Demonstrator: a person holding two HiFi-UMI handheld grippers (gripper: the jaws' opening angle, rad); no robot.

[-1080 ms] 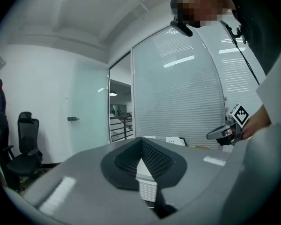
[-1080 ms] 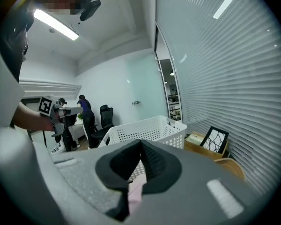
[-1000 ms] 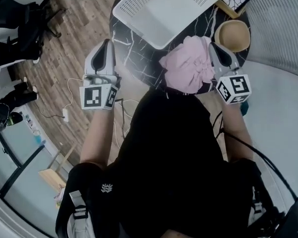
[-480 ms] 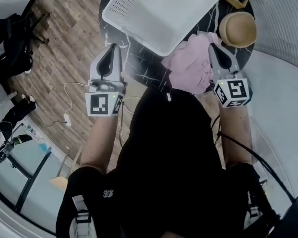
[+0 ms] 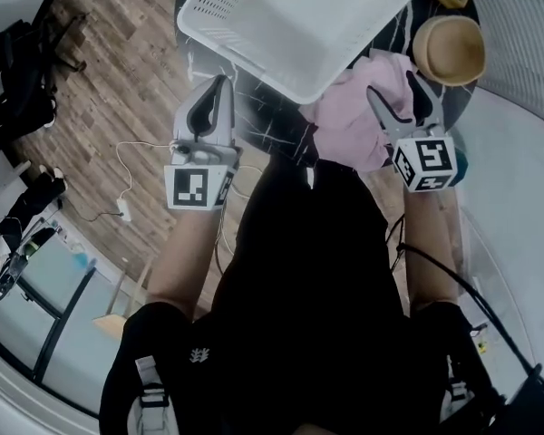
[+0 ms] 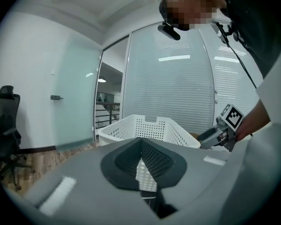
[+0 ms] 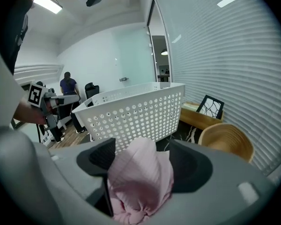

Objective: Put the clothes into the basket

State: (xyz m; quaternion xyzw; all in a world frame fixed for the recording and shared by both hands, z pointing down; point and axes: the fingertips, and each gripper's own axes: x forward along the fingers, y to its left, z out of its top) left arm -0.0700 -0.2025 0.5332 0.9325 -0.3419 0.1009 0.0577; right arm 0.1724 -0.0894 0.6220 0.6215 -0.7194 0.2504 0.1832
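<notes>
Just opening the jaws of the right gripper (image 5: 394,91): now standing wide on either side of the crumpled pink garment (image 5: 349,123), with cloth bunching up between the pads but not being pinched. Pressing the left gripper (image 5: 217,98) jaws together on nothing, near the corner of the white perforated basket (image 5: 219,5).

Still needing the first real step, judging by the garment lying on the black marbled table (image 5: 263,120), just beside the basket and outside it: probably lining up a grasp.

Losing part of the garment under the basket's near rim and behind the right gripper. Cutting off the basket's far end at the head view's top edge. Not showing whether either pad is touching the cloth.
</notes>
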